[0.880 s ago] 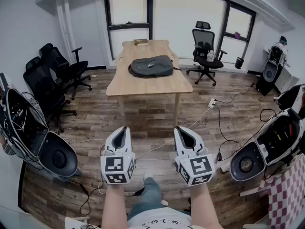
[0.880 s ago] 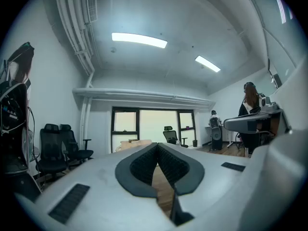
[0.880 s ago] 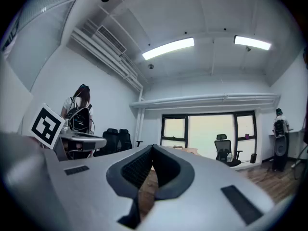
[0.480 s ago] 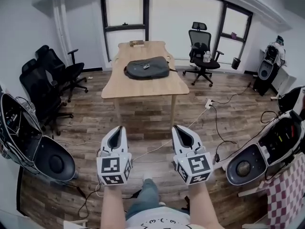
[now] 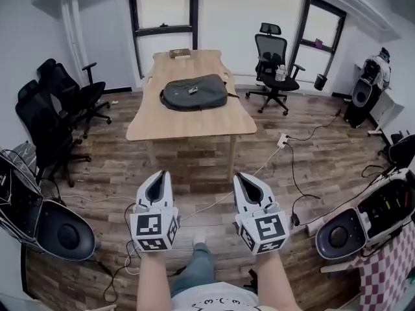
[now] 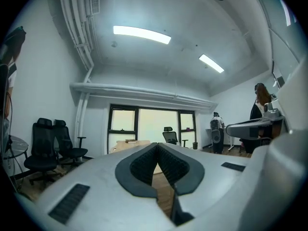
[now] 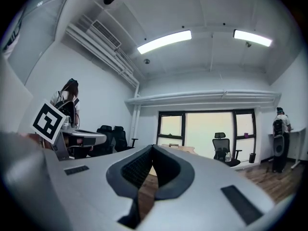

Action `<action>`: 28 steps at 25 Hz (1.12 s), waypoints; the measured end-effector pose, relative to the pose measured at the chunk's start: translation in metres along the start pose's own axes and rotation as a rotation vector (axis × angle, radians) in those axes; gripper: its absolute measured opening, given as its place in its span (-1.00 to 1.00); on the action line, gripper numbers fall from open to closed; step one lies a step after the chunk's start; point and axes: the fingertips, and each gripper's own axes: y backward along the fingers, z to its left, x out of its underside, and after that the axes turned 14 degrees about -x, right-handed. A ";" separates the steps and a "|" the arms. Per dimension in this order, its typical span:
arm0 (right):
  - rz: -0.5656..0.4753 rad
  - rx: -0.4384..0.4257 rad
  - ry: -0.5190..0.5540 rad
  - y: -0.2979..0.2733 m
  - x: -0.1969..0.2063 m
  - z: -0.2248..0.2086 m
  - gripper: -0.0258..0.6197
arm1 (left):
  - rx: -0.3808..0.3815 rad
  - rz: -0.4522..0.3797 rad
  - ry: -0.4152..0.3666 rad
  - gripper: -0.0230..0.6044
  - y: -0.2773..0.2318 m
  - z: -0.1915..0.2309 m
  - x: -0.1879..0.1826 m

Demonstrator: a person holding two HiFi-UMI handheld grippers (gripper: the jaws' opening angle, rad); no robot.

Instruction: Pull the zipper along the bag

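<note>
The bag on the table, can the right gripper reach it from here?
Probably not yet: the bag lies on the table far ahead of the right gripper, across the floor. Nothing seems in the way; stepping closer should do.

**Three cameras, one room**

The head view sits high up on the person's head. It looks forward and steeply down. The left gripper [image 5: 159,175] and the right gripper [image 5: 244,176] show close at the bottom, with the wooden floor [image 5: 194,167] under them. The tabletop [image 5: 188,118] and the windows [image 5: 165,8] are far off at the top.

The left gripper view rides low down on the left gripper. It looks along the fingers [image 6: 144,165], which are very near and fill the bottom. It also tips up to the ceiling [image 6: 159,61]. The right gripper view does the same from the right gripper.

All three views face the windows, the far tabletop and the office chair [image 5: 272,50] near them.
</note>
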 end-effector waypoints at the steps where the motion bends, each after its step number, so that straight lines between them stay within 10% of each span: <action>1: 0.002 0.003 -0.003 -0.009 0.001 -0.010 -0.76 | 0.001 0.004 -0.002 -0.88 -0.013 -0.001 0.001; 28: 0.091 0.041 -0.070 -0.275 0.051 -0.229 -0.76 | 0.021 0.110 0.009 -0.88 -0.352 0.024 0.043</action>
